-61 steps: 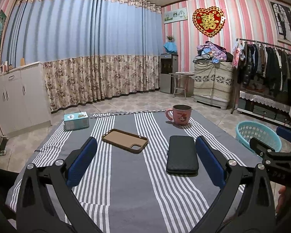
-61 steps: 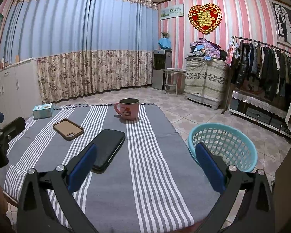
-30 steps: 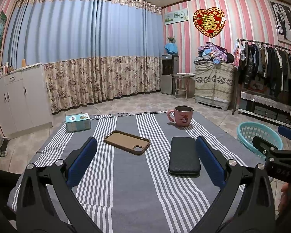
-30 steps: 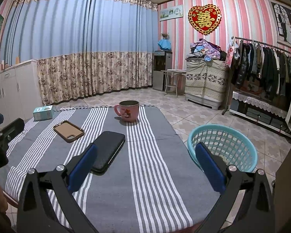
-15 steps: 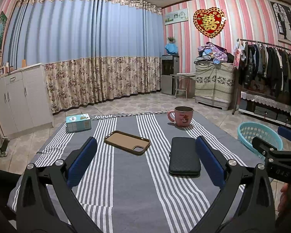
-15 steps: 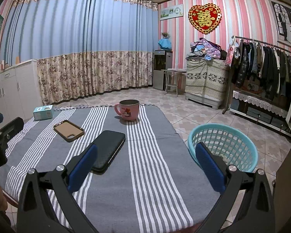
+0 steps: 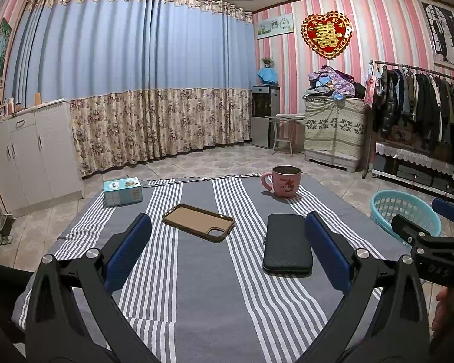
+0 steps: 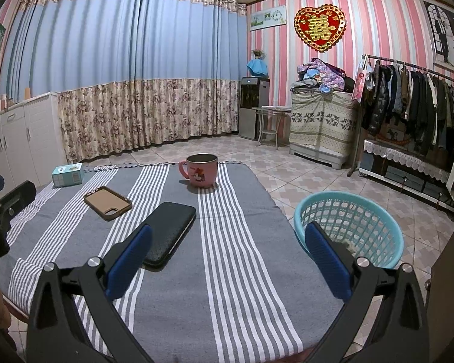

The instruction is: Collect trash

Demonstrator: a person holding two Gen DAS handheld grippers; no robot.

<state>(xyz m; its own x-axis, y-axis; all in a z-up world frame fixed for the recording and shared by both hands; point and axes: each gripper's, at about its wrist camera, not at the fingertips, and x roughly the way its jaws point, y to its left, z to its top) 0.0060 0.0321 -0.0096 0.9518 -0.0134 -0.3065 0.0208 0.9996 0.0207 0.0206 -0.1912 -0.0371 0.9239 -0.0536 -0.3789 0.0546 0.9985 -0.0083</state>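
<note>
Surface: a table covered with a grey cloth with white stripes (image 7: 202,275), seen from the near edge.
Room: blue curtains with a floral lower band (image 7: 136,90) across the far wall; pink-and-white striped wallpaper on the right with a red heart-shaped ornament (image 7: 326,35); pale tiled floor.
Left gripper (image 7: 227,252): black arms with blue pads, spread wide and holding nothing, hovering above the near part of the cloth.
Right gripper (image 8: 227,257): the same build, also spread wide and empty, over the near right part of the table.
Trash container: a light blue plastic mesh basket (image 8: 348,230) on the floor just beside the table's right edge; something pale lies inside it, too hidden to tell what.
On the table: a brown phone case lying open side up (image 7: 198,222) left of centre; a black textured rectangular case (image 7: 287,246) right of centre; a pink mug with a cartoon print (image 7: 283,181) at the far right; a small light blue cardboard box (image 7: 122,191) at the far left corner.
Around: white cabinets (image 7: 30,157) at the left; a clothes rack of dark garments (image 7: 417,103) at the right; a cloth-draped unit piled with clothes (image 7: 333,127) at the far right.
In the way: in the right wrist view the left pad overlaps the near end of the black case.
</note>
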